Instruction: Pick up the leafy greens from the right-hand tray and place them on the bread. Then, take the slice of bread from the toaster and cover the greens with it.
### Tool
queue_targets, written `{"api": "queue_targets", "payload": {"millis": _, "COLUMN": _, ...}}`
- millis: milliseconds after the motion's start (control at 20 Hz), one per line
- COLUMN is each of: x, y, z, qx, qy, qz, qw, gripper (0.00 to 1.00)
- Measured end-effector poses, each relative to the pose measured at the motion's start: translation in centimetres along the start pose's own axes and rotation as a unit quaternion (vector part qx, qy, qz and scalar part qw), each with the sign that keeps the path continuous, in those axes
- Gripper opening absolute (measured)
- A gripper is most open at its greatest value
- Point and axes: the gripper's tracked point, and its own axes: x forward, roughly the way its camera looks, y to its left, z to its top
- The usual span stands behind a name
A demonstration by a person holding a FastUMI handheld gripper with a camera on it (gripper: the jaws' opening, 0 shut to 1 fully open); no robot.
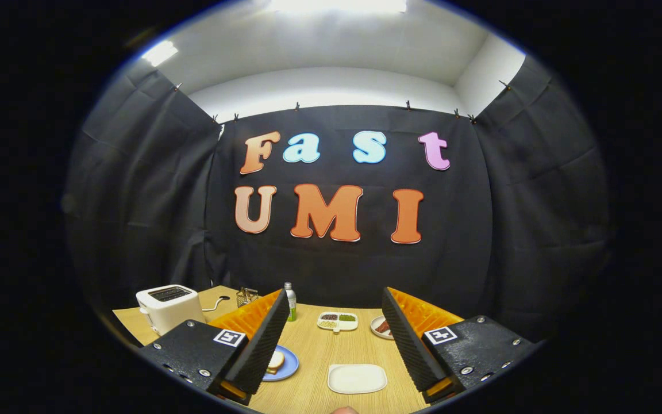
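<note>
My gripper is held high over the wooden table, open, with nothing between its fingers. A white toaster stands at the table's back left, beyond the left finger; its top slots look dark and I cannot tell what is in them. A blue plate with a piece of bread lies beside the left finger and is partly hidden by it. Between the fingers, close in, lies a white rectangular tray that looks bare. A small plate with something dark red on it peeks out by the right finger.
A divided white dish with small fillings sits mid-table ahead of the fingers. A bottle and a wire holder stand at the back, near the toaster's cable. Black cloth walls close the booth behind the table.
</note>
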Motion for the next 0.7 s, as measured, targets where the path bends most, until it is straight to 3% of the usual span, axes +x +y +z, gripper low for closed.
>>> {"api": "queue_targets", "payload": {"millis": 700, "x": -0.3, "y": -1.6, "z": -0.3, "qx": 0.025, "qy": -0.003, "qz": -0.013, "qw": 1.000, "gripper": 0.97}}
